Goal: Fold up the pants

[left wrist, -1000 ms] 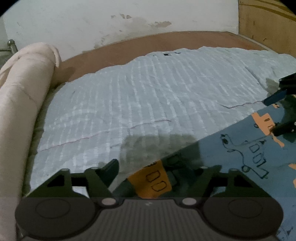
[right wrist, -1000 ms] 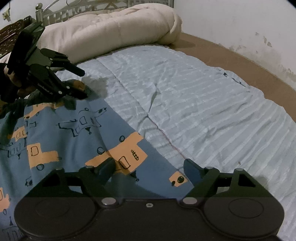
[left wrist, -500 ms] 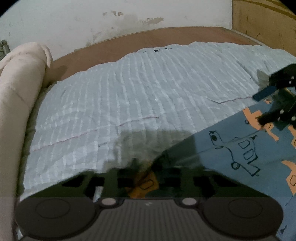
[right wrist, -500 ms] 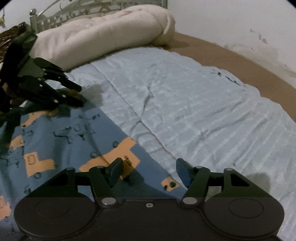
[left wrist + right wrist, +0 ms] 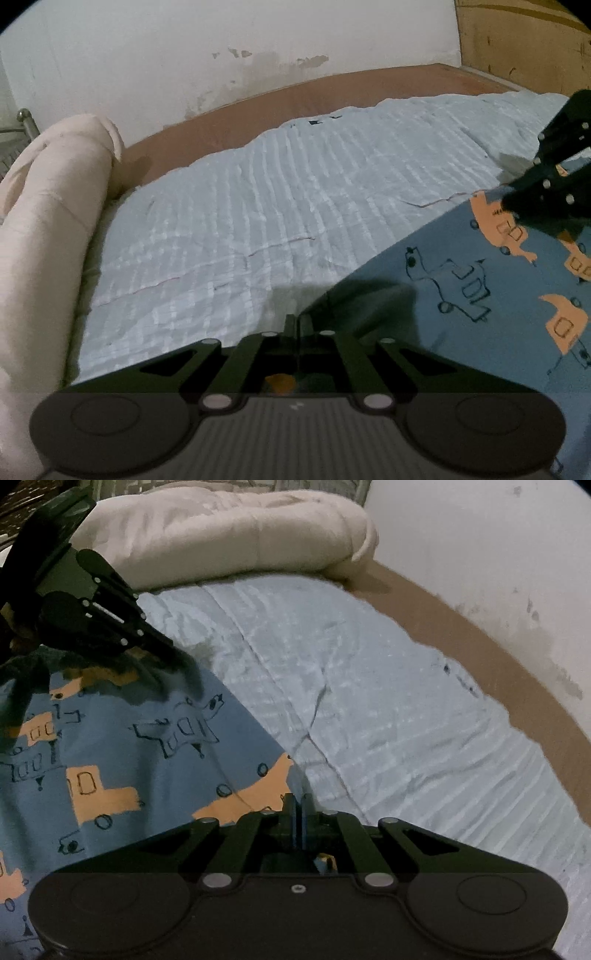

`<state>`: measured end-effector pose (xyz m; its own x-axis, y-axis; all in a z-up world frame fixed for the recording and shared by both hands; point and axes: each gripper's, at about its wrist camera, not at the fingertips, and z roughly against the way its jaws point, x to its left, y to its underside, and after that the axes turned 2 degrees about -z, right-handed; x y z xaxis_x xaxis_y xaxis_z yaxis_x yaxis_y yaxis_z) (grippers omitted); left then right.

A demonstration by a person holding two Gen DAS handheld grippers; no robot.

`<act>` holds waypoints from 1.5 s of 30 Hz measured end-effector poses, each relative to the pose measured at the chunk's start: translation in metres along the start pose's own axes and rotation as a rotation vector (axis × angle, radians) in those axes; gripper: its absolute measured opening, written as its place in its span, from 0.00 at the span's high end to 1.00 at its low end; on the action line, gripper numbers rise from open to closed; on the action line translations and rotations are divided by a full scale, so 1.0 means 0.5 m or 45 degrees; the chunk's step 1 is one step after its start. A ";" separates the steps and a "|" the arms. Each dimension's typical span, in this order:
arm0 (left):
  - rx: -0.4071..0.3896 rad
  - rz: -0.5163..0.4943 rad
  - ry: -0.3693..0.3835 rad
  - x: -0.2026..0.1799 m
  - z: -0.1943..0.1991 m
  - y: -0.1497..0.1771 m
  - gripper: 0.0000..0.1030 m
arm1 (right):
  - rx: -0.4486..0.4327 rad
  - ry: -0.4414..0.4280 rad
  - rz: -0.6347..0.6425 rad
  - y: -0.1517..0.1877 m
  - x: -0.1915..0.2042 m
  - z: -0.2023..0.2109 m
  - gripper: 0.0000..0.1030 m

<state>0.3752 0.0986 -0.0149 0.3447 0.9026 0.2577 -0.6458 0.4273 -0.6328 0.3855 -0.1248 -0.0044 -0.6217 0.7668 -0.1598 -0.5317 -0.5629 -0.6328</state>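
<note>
The blue pants (image 5: 461,295) with orange and outlined truck prints lie on the pale blue bed sheet (image 5: 295,206); they also show in the right wrist view (image 5: 122,760). My left gripper (image 5: 295,325) is shut on the pants' edge. My right gripper (image 5: 298,805) is shut on the same edge further along. The right gripper also shows in the left wrist view (image 5: 517,199), and the left gripper in the right wrist view (image 5: 181,661).
A rolled cream comforter (image 5: 229,535) lies along the head of the bed, also seen in the left wrist view (image 5: 48,206). The brown mattress edge (image 5: 295,99) runs under a stained white wall (image 5: 221,44). A wooden panel (image 5: 524,40) stands at the far right.
Both grippers were open over the pants' edge one second ago. Both have closed on the fabric, and the two grippers have drawn closer together.
</note>
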 end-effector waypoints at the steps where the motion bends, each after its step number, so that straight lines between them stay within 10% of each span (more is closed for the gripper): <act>1: -0.001 0.003 -0.003 -0.001 0.004 0.001 1.00 | -0.006 0.004 0.000 -0.001 0.000 0.003 0.99; 13: -0.047 0.043 -0.031 0.009 0.019 -0.010 1.00 | -0.032 0.039 0.020 -0.010 0.008 0.021 1.00; 19: -0.135 0.112 -0.195 0.031 0.003 -0.066 1.00 | -0.060 0.142 0.027 -0.027 0.004 0.023 1.00; 29: 0.069 0.417 -0.281 0.126 -0.113 -0.065 0.99 | -0.001 0.286 0.000 -0.094 -0.007 -0.101 1.00; 34: 0.008 0.532 -0.161 0.203 -0.064 -0.025 0.59 | 0.063 0.264 -0.020 -0.082 -0.015 -0.159 0.98; 37: -0.063 0.476 -0.131 0.230 -0.023 -0.007 0.32 | 0.035 0.203 -0.061 -0.079 -0.037 -0.154 0.82; 41: -0.061 0.391 -0.041 0.234 -0.010 0.005 0.25 | -0.026 0.063 -0.152 -0.082 -0.061 -0.126 0.41; 45: -0.012 0.280 0.007 0.192 -0.037 0.008 0.24 | -0.020 0.008 -0.146 -0.087 -0.061 -0.124 0.34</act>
<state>0.4184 0.1858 -0.0063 0.2000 0.9738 0.1086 -0.6997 0.2195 -0.6799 0.4631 -0.1046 -0.0191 -0.5536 0.8279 -0.0899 -0.5902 -0.4663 -0.6589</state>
